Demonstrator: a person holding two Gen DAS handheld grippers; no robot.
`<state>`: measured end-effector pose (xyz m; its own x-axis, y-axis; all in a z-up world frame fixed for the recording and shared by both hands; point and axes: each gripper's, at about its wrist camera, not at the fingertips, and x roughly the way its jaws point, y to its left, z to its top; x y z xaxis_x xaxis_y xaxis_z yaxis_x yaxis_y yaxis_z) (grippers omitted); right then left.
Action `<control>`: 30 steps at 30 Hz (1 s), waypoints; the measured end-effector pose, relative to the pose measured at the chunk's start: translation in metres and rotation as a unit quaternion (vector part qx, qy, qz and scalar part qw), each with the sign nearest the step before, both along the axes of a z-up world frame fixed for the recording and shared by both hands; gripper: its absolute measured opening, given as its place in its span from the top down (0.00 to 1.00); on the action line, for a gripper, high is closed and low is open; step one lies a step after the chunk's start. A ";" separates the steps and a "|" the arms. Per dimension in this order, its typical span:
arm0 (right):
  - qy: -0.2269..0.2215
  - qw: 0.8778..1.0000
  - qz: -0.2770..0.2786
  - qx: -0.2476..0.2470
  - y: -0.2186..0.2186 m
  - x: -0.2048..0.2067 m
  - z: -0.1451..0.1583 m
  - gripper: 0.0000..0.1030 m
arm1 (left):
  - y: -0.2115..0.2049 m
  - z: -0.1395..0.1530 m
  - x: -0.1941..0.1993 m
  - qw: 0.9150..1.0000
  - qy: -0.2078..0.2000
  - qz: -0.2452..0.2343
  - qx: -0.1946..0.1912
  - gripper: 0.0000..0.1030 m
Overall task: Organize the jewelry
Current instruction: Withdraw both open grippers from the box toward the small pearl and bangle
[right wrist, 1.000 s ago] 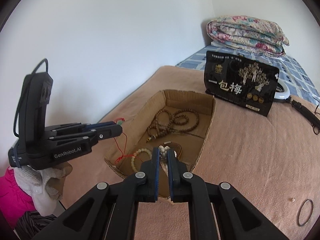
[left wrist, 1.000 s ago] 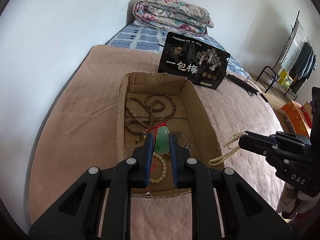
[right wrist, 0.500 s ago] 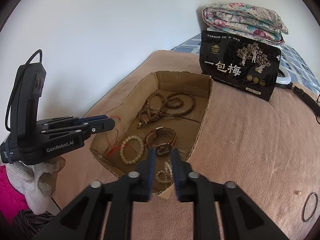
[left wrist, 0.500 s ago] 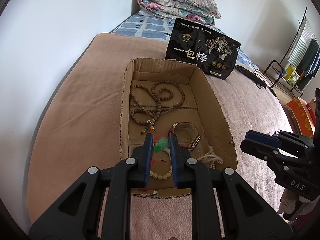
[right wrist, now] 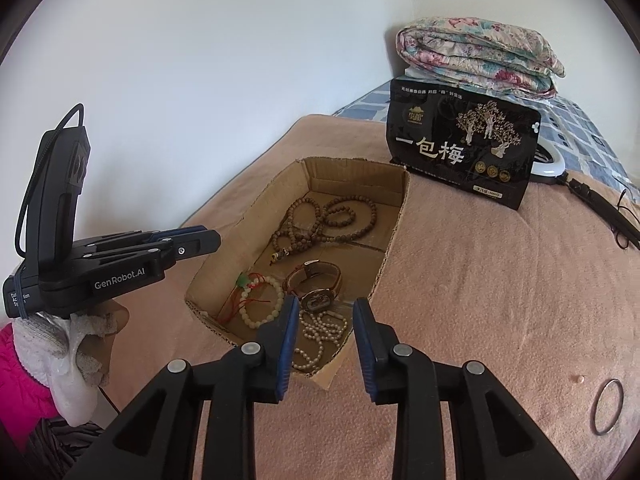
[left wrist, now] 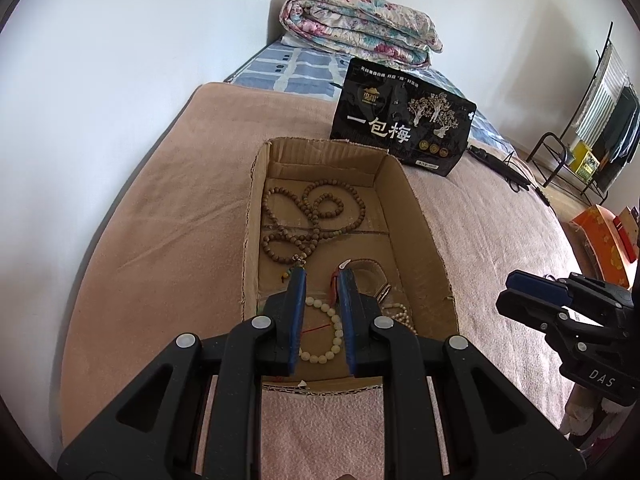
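An open cardboard box (left wrist: 416, 216) (right wrist: 396, 216) lies on the pink blanket. In it are brown wooden beads (left wrist: 312, 216) (right wrist: 324, 220), a cream bead bracelet (left wrist: 332, 336) (right wrist: 260, 304) with a red cord and green jade pendant (right wrist: 242, 280), a brown-strap watch (right wrist: 316, 284) and a pearl necklace (right wrist: 320, 336). My left gripper (left wrist: 322, 280) is open and empty above the box's near end. My right gripper (right wrist: 325, 306) is open and empty above the pearl necklace. A metal ring (right wrist: 608, 406) and a small bead (right wrist: 577, 379) lie on the blanket at right.
A black snack bag (left wrist: 404, 128) (right wrist: 460, 148) stands behind the box. A folded floral quilt (left wrist: 360, 28) (right wrist: 476, 56) lies at the bed's head. A black cable (right wrist: 604, 208) runs at right. A clothes rack (left wrist: 592, 120) stands on the floor beside the bed.
Both grippers opened. The left one let the jade pendant and cream bracelet drop into the box; the right one released the pearl necklace into the box and drew back.
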<state>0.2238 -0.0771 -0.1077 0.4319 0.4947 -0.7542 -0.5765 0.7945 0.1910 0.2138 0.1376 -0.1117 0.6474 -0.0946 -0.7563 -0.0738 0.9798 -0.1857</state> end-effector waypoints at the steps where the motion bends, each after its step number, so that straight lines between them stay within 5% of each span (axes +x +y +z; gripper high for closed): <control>1: -0.002 1.000 -0.001 0.001 -0.001 -0.001 0.002 0.72 | -0.002 0.002 -0.001 1.000 -0.003 -0.001 0.001 0.85; 16: -0.036 0.999 -0.023 0.010 -0.036 -0.022 0.035 0.67 | -0.032 0.037 -0.024 0.998 -0.052 -0.007 0.024 0.85; 30: -0.066 0.993 -0.097 0.002 -0.111 -0.030 0.056 0.37 | -0.091 0.056 -0.028 0.995 -0.077 -0.056 0.038 0.85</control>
